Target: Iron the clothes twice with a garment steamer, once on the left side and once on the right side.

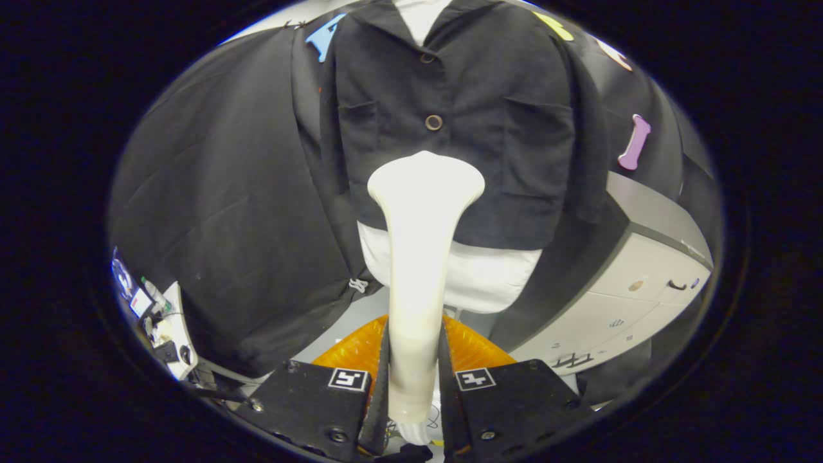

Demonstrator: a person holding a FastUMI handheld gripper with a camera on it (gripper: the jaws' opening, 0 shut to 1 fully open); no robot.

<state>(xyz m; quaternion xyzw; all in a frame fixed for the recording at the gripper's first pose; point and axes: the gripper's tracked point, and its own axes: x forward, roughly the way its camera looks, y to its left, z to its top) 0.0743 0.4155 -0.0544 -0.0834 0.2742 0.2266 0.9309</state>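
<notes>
- Black shirt (450, 128) hangs on a pale mannequin torso (488, 276), buttoned up the middle, a chest pocket on each side. It fills the space beyond my gripper; the torso's bare lower part shows below the hem.
- Grey-and-white cabinet (643, 270) stands just beside the torso, on the right.
- Steamer head (421, 257) — cream, long neck flaring to a wide nozzle — stands upright between the fingers. The nozzle sits low on the shirt front, near the placket and below the middle button (434, 122). I cannot tell whether it touches the cloth.
- Gripper (415, 379) is clenched on the steamer's neck, both fingers pressing its sides.
- Judgement: the nozzle is centred, so I read neither side pass as clearly under way.
- Risks from here:
  - the smooth tapering neck could slide or twist in the grasp if I press hard into the cloth;
  - the nozzle edge could catch a pocket seam or button and drag the shirt askew;
  - drifting along the centre would leave one side unsteamed — I must commit clearly left, then right.
</notes>
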